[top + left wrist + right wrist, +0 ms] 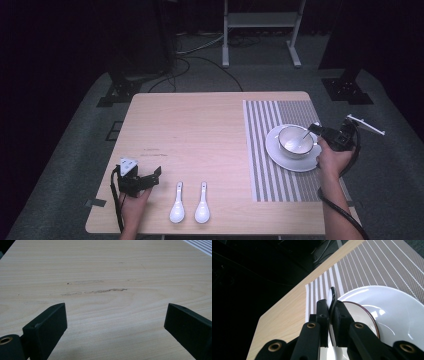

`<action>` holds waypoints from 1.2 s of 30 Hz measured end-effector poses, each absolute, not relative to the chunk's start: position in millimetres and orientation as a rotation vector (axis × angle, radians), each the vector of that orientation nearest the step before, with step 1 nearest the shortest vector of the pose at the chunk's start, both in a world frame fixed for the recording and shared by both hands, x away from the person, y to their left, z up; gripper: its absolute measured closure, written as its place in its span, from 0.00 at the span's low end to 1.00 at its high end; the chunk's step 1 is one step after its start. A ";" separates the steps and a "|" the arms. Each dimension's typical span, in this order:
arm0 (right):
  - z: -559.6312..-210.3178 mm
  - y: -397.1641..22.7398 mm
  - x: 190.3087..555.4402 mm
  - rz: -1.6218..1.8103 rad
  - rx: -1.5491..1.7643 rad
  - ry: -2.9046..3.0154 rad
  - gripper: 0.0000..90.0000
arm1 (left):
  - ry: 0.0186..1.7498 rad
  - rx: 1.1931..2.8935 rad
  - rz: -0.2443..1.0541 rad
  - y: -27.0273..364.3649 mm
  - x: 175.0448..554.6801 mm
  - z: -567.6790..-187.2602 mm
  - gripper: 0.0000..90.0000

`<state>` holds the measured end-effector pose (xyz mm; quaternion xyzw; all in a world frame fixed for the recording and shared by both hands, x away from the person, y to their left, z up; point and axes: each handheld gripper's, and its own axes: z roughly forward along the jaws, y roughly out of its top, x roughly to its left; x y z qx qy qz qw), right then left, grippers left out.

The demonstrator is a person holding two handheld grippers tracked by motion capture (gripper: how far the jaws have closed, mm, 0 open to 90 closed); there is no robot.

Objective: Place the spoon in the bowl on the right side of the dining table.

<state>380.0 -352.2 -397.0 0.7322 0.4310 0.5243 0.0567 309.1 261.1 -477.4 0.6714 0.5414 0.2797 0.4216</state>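
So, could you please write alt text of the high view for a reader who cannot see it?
The right gripper lowers a white spoon into a white bowl on a plate, over a striped placemat. The left gripper rests open on the wooden table, near two more white spoons.

A bowl [295,141] stood on a plate [280,152], which lay on a striped mat [277,112] covering the right part of the table [200,125]. A spoon [305,134] leaned inside the bowl, pinched by the right gripper [316,128] at the plate's right. Two more spoons [189,202] lay side by side near the front edge, just right of the left gripper [156,176].
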 end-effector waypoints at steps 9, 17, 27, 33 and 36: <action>-408.2 -354.9 379.3 1.569 2.247 1.304 0.93 | 1.358 1.679 0.699 261.1 309.2 -477.5 0.04; -419.0 -361.1 375.7 1.558 2.262 1.302 0.93 | 1.356 1.683 0.700 261.1 309.2 -477.5 0.04; -425.7 -366.7 372.9 1.544 2.270 1.307 0.91 | 1.355 1.683 0.701 260.9 309.1 -477.5 0.04; -429.9 -370.3 371.6 1.523 2.273 1.312 0.87 | 1.355 1.683 0.701 260.9 309.1 -477.5 0.04; -432.1 -372.3 370.8 1.520 2.276 1.305 0.86 | 1.355 1.683 0.700 260.9 309.2 -477.5 0.04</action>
